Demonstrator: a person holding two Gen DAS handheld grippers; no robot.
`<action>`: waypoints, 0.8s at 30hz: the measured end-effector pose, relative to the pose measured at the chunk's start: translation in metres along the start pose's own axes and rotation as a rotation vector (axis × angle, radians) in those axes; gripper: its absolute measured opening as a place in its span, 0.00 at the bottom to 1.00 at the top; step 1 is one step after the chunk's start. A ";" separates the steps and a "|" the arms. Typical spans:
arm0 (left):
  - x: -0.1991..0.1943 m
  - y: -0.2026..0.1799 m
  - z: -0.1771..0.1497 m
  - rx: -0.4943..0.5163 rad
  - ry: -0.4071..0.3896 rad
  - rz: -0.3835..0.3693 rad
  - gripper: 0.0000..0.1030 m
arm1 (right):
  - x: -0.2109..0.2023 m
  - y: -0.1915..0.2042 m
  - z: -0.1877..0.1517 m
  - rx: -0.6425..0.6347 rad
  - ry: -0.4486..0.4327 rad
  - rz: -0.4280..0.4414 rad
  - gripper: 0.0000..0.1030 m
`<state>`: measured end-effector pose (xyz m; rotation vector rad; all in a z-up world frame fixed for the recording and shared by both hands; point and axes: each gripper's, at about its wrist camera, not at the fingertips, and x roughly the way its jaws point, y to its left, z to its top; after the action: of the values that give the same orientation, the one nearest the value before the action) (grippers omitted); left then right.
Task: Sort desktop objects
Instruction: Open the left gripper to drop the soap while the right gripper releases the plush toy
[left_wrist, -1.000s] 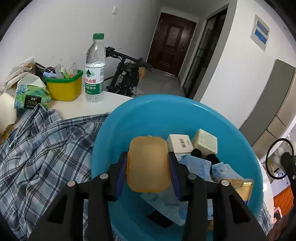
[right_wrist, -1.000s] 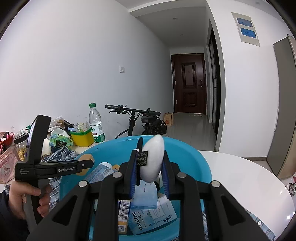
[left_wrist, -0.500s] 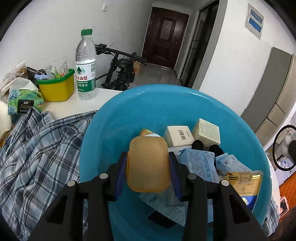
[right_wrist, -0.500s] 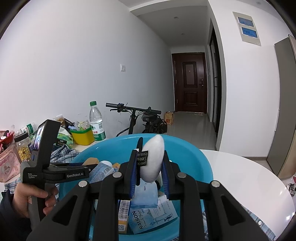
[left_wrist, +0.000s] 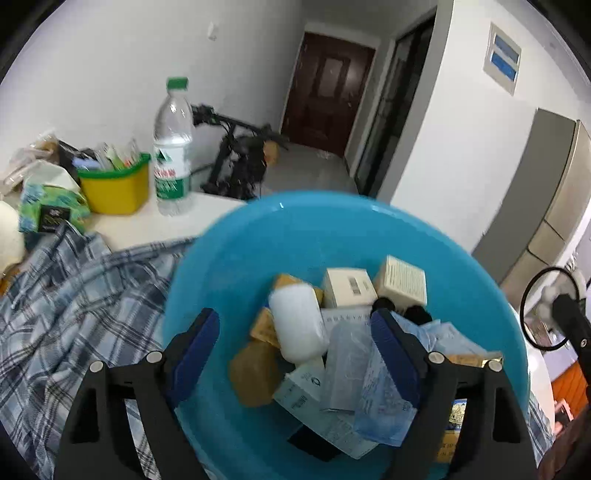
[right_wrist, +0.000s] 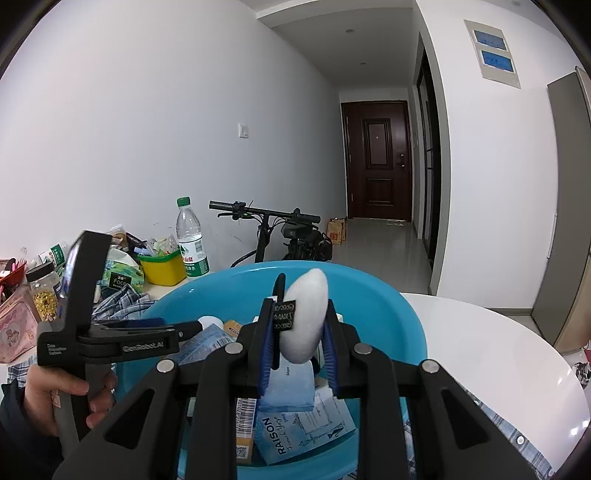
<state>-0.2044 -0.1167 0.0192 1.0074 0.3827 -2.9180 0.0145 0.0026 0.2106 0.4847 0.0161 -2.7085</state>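
A blue plastic basin (left_wrist: 369, 240) holds several small boxes, sachets and a white bottle (left_wrist: 299, 325). My left gripper (left_wrist: 295, 339) is open above the basin, and the tan flat case (left_wrist: 255, 373) lies in the basin below it. In the right wrist view my right gripper (right_wrist: 299, 328) is shut on a white oval pouch (right_wrist: 304, 314) with a dark label, held over the basin (right_wrist: 388, 317). The left gripper (right_wrist: 147, 332) shows there at the basin's left side.
A plaid cloth (left_wrist: 74, 295) lies under the basin on the white table (right_wrist: 498, 350). At the back left stand a water bottle (left_wrist: 173, 147), a yellow bin (left_wrist: 114, 188) of small items and a tissue pack (left_wrist: 48, 206). A bicycle (right_wrist: 280, 232) stands behind the table.
My left gripper has opened and let go of the tan case, which now lies in the basin. The right gripper still holds the white pouch in the same place.
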 end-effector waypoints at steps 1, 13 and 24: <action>-0.001 0.002 0.001 -0.006 -0.006 0.005 0.84 | 0.000 -0.001 0.000 0.001 0.000 -0.001 0.21; -0.025 0.027 0.007 -0.122 -0.159 0.115 0.84 | 0.008 -0.007 -0.004 0.022 0.031 -0.042 0.21; -0.051 0.024 0.008 -0.119 -0.282 0.095 1.00 | 0.031 -0.023 -0.015 0.058 0.120 -0.110 0.21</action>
<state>-0.1663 -0.1443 0.0510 0.5721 0.4729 -2.8546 -0.0159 0.0139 0.1848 0.6824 -0.0032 -2.7896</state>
